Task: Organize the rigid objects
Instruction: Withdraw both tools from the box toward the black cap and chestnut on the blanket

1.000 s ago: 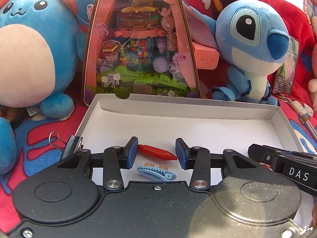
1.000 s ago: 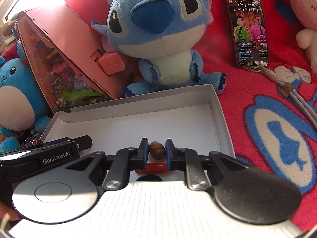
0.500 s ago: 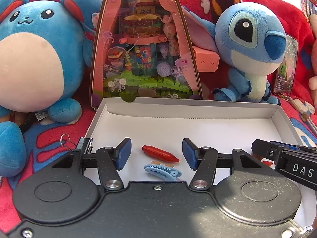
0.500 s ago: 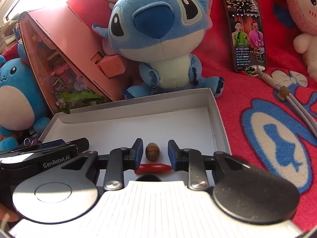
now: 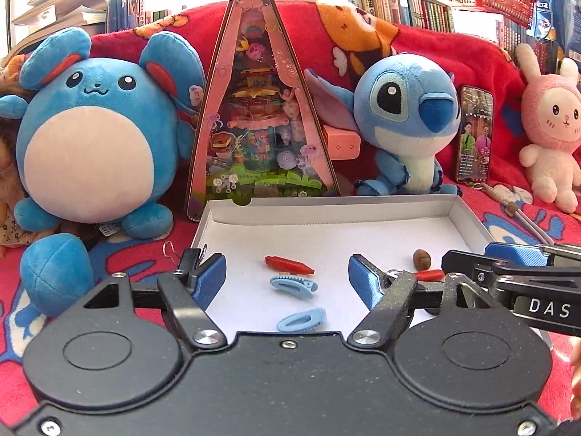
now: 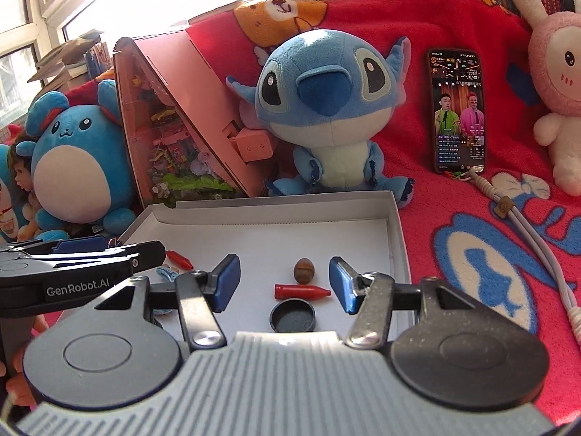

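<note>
White cardboard tray (image 6: 395, 225) is holding loose pieces — both grippers (image 5: 287, 279) (image 6: 285, 283), jaws just opening, are gripping nothing; the round acorn (image 6: 304, 270) risks rolling if nudged.

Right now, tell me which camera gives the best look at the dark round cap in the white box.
The right wrist view: the dark round cap lies whole and unobstructed just below the red crayon in the white box. The left wrist view does not show the cap; that part of the box sits behind gripper hardware.
</note>
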The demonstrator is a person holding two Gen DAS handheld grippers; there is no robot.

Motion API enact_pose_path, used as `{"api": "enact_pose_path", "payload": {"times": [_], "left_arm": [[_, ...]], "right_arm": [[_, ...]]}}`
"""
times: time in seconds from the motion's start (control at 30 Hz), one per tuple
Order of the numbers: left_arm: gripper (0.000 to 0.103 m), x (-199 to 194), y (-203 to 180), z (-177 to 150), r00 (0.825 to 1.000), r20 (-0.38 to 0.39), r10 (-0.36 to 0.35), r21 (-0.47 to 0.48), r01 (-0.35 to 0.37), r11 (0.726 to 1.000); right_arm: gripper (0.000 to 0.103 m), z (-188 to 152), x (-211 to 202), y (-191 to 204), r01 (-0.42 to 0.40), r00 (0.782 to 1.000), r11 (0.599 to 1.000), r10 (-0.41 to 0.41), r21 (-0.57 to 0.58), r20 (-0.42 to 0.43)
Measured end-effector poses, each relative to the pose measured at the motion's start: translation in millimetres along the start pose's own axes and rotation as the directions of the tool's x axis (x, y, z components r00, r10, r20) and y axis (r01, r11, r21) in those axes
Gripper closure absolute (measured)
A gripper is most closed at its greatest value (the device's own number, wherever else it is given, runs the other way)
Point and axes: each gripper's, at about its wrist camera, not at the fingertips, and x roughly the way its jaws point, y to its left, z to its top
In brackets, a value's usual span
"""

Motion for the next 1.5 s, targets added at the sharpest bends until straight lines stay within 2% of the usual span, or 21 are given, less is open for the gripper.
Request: {"api": "enact_pose_path", "payload": {"times": [0.3,0.43,0.6,0.73,1.0,1.1,1.23,1.33,1.5], "left_arm": [[0.029,-55,0,-34,0.998,0.033,-0.058,0.014,0.058,0.998],[0.028,-76,-7,-50,0.996,0.056,-0.074,0.047,0.071,0.996],[0.026,-96,-15,-69,0.993,0.052,-0.107,0.071,0.103,0.992],[0.026,-108,-19,-85,0.989,0.04,-0.141,0.071,0.138,0.988],[0.025,-134,-35,-118,0.981,0.039,-0.189,0.153,0.181,0.971],[0.023,-142,-41,-130,0.972,0.022,-0.234,0.19,0.226,0.955],[0.023,-147,-55,-146,0.954,-0.019,-0.298,0.265,0.293,0.919],[0.023,-151,-64,-155,0.937,-0.036,-0.347,0.288,0.343,0.894],[0.034,-155,-83,-167,0.9,-0.073,-0.429,0.329,0.428,0.842]], "right_arm": [[0.026,-26,-56,7,-0.053,0.997,0.994,0.058,-0.091,0.058],[0.024,-38,-77,13,-0.066,0.995,0.989,0.075,-0.131,0.07],[0.021,-55,-101,16,-0.078,0.992,0.983,0.093,-0.164,0.086],[0.02,-66,-115,16,-0.08,0.991,0.981,0.097,-0.177,0.091],[0.018,-94,-146,4,-0.086,0.987,0.983,0.106,-0.163,0.118],[0.017,-106,-159,-1,-0.075,0.987,0.98,0.099,-0.182,0.124],[0.015,-117,-173,-16,-0.085,0.992,0.975,0.103,-0.206,0.075],[0.015,-125,-182,-27,-0.048,0.997,0.971,0.059,-0.234,0.044],[0.015,-142,-197,-50,-0.041,0.999,0.967,0.041,-0.253,-0.003]]}}
